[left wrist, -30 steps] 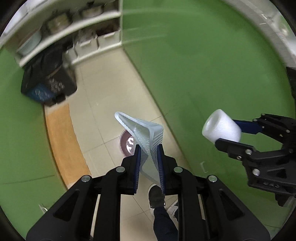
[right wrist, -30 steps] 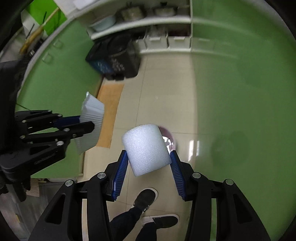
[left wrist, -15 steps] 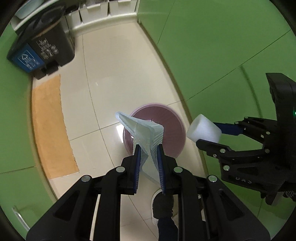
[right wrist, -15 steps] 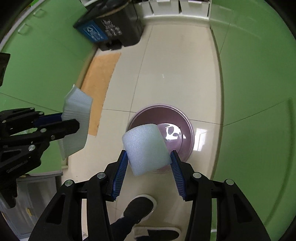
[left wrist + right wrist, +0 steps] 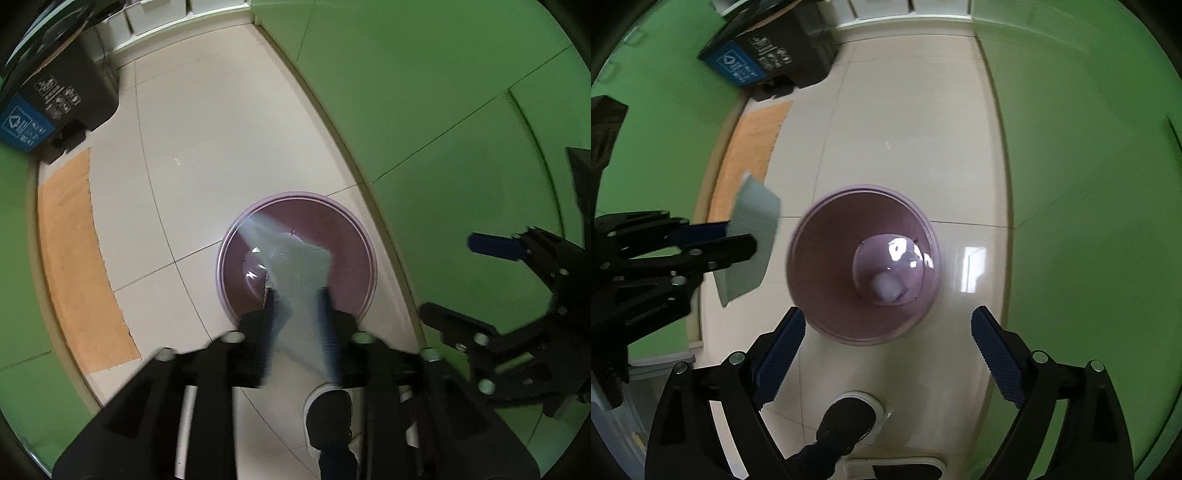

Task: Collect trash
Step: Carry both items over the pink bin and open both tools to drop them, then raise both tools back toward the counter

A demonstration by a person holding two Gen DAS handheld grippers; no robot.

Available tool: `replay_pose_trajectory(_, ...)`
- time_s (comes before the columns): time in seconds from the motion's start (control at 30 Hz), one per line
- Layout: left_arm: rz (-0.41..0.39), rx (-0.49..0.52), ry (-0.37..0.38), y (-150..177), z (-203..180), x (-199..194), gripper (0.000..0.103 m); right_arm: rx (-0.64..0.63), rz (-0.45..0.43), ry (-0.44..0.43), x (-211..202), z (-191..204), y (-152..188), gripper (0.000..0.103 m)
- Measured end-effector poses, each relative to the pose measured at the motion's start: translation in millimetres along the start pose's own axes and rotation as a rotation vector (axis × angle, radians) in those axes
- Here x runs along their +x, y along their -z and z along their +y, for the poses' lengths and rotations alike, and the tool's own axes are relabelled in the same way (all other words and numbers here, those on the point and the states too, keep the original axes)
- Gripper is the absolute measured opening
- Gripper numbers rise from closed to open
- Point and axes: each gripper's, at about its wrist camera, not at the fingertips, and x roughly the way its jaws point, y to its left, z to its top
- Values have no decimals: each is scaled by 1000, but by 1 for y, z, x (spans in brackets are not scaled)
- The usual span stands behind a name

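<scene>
A purple round bin point(image 5: 812, 236) stands on the tiled floor below both grippers; it also shows in the left wrist view point(image 5: 347, 229). A white foam cylinder point(image 5: 888, 290) lies at the bin's bottom. My right gripper point(image 5: 888, 334) is open and empty above the bin's near rim; it also shows in the left wrist view point(image 5: 448, 278). My left gripper point(image 5: 295, 295) has its jaws parted around a clear ridged plastic cup point(image 5: 299, 273), blurred, over the bin. The cup also shows in the right wrist view point(image 5: 751, 236), by the left gripper's fingers point(image 5: 716, 243).
A black pedal bin with a blue label point(image 5: 768, 55) stands at the back left. An orange mat point(image 5: 74, 258) lies along the left green cabinet point(image 5: 14, 398). Green cabinets point(image 5: 1089, 184) flank the right. The person's shoe point(image 5: 846, 417) is just below the purple bin.
My right gripper opened and the foam cylinder dropped into the purple bin. My left gripper's jaws widened around the plastic cup. Both grippers moved lower over the bin.
</scene>
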Motion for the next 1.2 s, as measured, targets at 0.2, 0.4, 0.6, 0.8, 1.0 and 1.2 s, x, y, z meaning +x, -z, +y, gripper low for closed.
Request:
replay_pose_trajectory(0.2, -7, 20, -38, -7, -21, 12, 92, 37, -9, 14, -3, -14, 17, 88)
replay_pose_trajectory(0.4, 18, 8, -40, -6, -30, -2, 100, 77, -29, 22, -27, -17, 24, 88)
replay_pose_trajectory(0.6, -21, -7, -65, 1, -31, -78, 100, 73, -58, 28, -91, 5, 28, 91)
replay_pose_trajectory(0.8, -85, -24, -87, 9, -26, -193, 100, 73, -126, 8, -190, 41, 24, 97)
replay_pose_trajectory(1.0, -149, -30, -99, 11, -27, -304, 100, 72, -189, -7, -288, 75, 20, 97)
replay_pose_trajectory(1.2, -228, -4, -105, 11, -49, -402, 100, 78, -275, -1, -384, 94, 21, 97)
